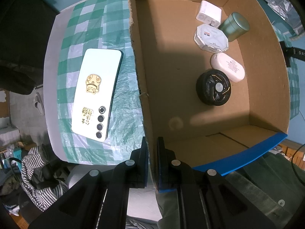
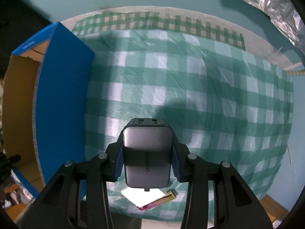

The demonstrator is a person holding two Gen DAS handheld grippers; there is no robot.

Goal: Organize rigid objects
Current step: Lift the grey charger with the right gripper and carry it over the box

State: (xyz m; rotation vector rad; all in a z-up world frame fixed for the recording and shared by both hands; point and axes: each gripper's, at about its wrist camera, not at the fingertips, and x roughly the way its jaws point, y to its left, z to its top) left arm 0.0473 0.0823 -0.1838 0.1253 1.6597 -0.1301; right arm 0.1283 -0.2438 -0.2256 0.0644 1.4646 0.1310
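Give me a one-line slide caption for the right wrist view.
Right gripper holds a grey charger above the checked tablecloth, beside the blue-sided cardboard box.

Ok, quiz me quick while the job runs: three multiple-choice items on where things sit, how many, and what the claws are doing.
1. Where does the white phone lie?
A. Inside the cardboard box
B. On the checked cloth beside the box
C. Between the fingers of the right claw

2. How many items lie in the cardboard box?
A. Two
B. Five
C. Eight

3. What is the right claw doing?
A. Hanging open and empty
B. Shut on the grey charger
C. Pinching the box wall

Answers:
1 B: the phone rests back-up on the checked cloth, outside the box wall.
2 B: white adapter, green tin, octagonal case, white oval case and black fan.
3 B: its blue pads press both sides of the grey charger; the left claw grips the wall.
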